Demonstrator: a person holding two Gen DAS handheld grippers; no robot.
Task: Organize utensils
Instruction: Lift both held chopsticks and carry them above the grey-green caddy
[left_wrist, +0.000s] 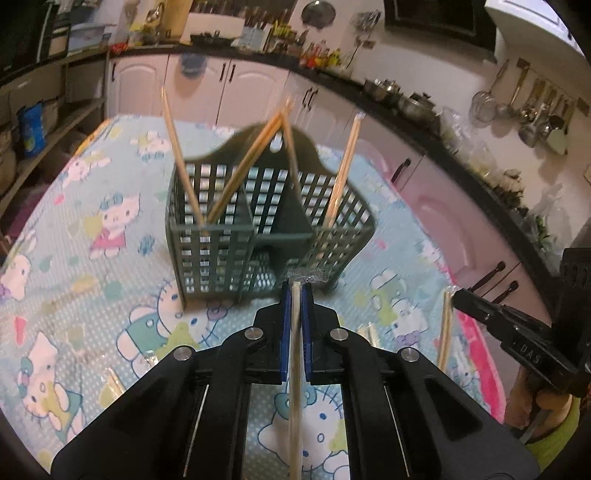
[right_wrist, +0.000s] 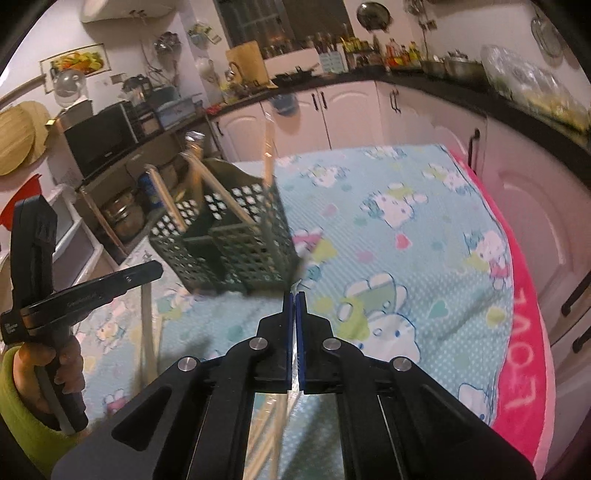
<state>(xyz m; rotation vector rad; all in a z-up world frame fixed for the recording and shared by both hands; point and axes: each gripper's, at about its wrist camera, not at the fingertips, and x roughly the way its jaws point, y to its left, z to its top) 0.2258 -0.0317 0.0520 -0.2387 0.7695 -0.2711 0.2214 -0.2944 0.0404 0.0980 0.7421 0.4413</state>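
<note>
A green basket (left_wrist: 236, 236) with holes in its walls is seen standing on the worktop (left_wrist: 92, 258), which is covered by a blue cartoon cloth. Several chopsticks (left_wrist: 181, 155) are already leaning inside the basket, some in the left part and one in the right part. The left gripper (left_wrist: 294, 291) is held just in front of the basket, and its jaws are closed tight on one wooden chopstick (left_wrist: 294, 369), which runs back under the camera. The right gripper (right_wrist: 294, 295) is held in front of the basket and off to its right side; its jaws are closed too, on something thin and shiny that looks like a wrapped chopstick (right_wrist: 293, 363), though this cannot be told for sure. More chopsticks (left_wrist: 445, 332) are left lying on the cloth in front of the basket. Things could go wrong from here. The basket looks light, so it could be knocked over if a long stick is bumped against its rim. A stick could also slip out of the jaws if it is held near one end, or be poked through a hole instead of dropped inside.
</note>
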